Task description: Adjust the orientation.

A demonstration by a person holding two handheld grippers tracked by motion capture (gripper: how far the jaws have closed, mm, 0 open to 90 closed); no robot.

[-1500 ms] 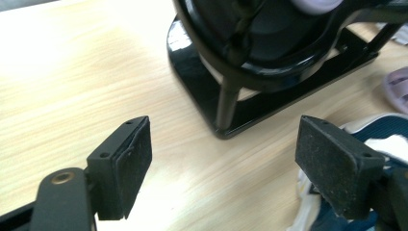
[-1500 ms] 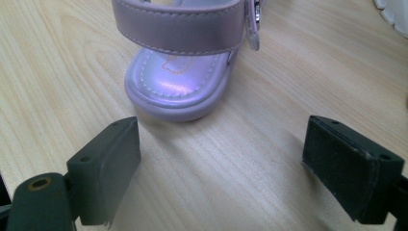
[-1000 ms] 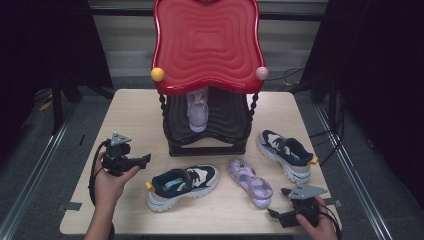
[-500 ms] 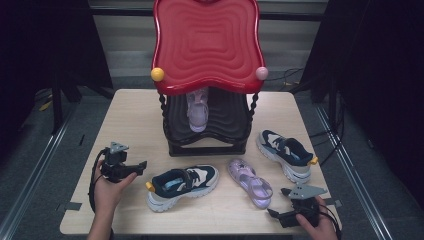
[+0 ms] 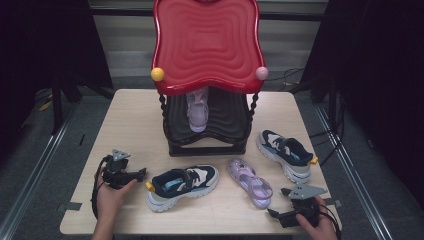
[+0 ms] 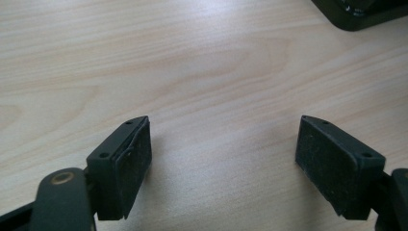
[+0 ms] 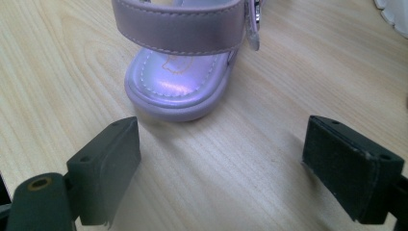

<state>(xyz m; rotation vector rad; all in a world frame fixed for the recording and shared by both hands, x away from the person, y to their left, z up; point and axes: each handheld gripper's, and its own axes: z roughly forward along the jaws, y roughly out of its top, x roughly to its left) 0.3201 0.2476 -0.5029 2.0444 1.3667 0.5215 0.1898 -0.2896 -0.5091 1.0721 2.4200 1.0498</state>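
One lilac sandal (image 5: 197, 111) sits on my black rack (image 5: 207, 145); its mate (image 5: 250, 181) and both sneakers wait, both claws wide, empty.

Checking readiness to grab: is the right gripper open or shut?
Open. In the right gripper view the right gripper has its jaws wide apart over bare table, with the sandal heel just ahead, untouched.
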